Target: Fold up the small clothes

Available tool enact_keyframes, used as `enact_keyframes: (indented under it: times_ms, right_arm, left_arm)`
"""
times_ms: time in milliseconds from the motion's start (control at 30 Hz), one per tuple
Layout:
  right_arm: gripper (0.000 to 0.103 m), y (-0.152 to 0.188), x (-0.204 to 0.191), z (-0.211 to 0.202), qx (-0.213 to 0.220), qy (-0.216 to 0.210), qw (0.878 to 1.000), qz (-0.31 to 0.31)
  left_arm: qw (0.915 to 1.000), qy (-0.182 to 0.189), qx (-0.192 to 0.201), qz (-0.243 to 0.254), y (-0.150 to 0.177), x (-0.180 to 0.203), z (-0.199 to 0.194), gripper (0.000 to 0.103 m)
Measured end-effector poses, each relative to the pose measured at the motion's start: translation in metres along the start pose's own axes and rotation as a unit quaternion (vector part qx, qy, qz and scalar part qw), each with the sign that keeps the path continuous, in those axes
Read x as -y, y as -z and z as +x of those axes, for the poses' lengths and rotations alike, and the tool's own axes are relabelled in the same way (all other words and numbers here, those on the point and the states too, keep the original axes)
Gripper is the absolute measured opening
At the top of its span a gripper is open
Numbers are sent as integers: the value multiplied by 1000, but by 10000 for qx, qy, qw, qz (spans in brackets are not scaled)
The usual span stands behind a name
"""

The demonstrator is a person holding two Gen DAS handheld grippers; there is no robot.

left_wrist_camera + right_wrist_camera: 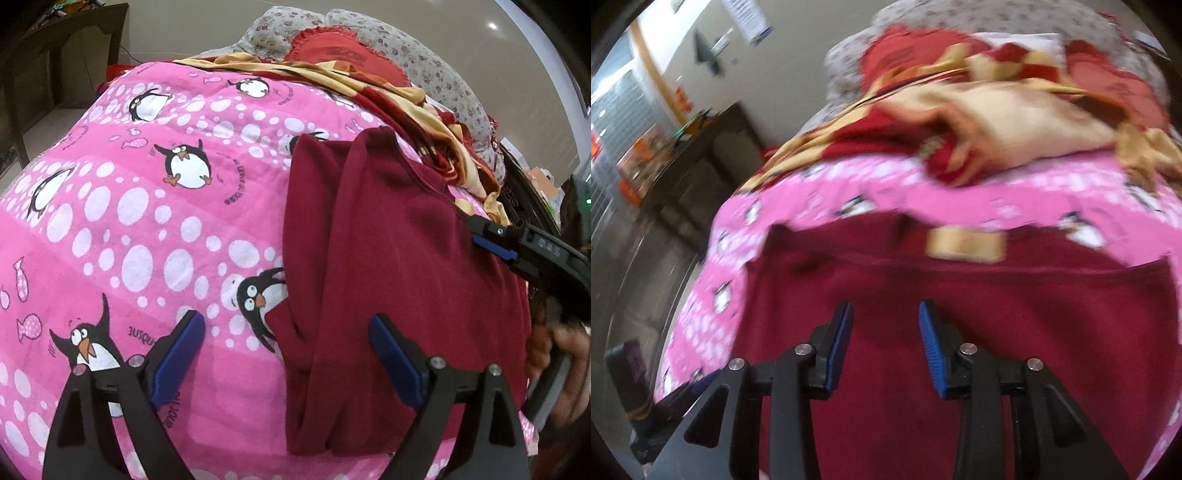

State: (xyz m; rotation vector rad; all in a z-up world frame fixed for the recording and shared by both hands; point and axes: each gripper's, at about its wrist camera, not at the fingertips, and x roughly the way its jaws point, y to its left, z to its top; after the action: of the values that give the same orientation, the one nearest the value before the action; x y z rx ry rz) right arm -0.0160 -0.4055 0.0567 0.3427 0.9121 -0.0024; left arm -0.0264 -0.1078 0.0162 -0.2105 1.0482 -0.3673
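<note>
The dark maroon knit garment (388, 236) is laid on the pink penguin-print blanket (147, 206), toward its right side, apparently so that a flat surface is offered for folding. It is seen doubled lengthwise, with soft ridges running near to far. The left gripper (288, 354) is spread wide and the right gripper (886, 343) partly parted; nothing is pinched by either.

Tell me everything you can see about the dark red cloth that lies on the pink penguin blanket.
The dark red fleece-like garment lies on the pink penguin-print blanket, folded lengthwise, with long soft ridges running along it. It looks thick, matte and plain; the right wrist view shows one seam across it. Its far end lies near a crumpled red and yellow cloth. Neither open gripper, left or right, grips it.
</note>
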Motion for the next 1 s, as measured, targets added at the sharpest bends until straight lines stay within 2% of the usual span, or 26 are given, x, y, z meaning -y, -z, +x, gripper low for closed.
enact_keyframes:
  times_ms: [67,100,200,267,367,533,633,733,1000]
  right_arm:
    - [61,-5,15,13,-251,204,9994,89]
    - [59,-6,18,15,-303,175,9993,134]
    - [59,-7,10,5,-193,115,9997,128]
    - [59,-6,0,-3,-93,-87,9999,86]
    - [61,-5,-21,-6,-121,-339,9993,-63]
    - [64,-2,-68,9,-448,-604,9959,-512]
    - [72,-2,-102,25,-665,-663,9919,-858]
    - [83,-5,-133,48,-872,-468,9888,-1117]
    - [86,-9,-175,92,-1326,253,9764,-1683]
  left_arm:
    - [10000,2,-4,-7,0,0,0,95]
    - [10000,6,-7,0,0,0,0,96]
    - [10000,27,-30,54,0,1,2,99]
    - [9999,32,-24,94,1,2,4,100]
    - [9999,22,-9,171,2,4,6,103]
    - [9997,106,141,184,6,3,5,103]
    - [9992,241,248,175,9,-1,3,103]
    - [9987,379,294,160,12,-7,1,103]
    - [9981,476,321,201,12,-8,3,103]
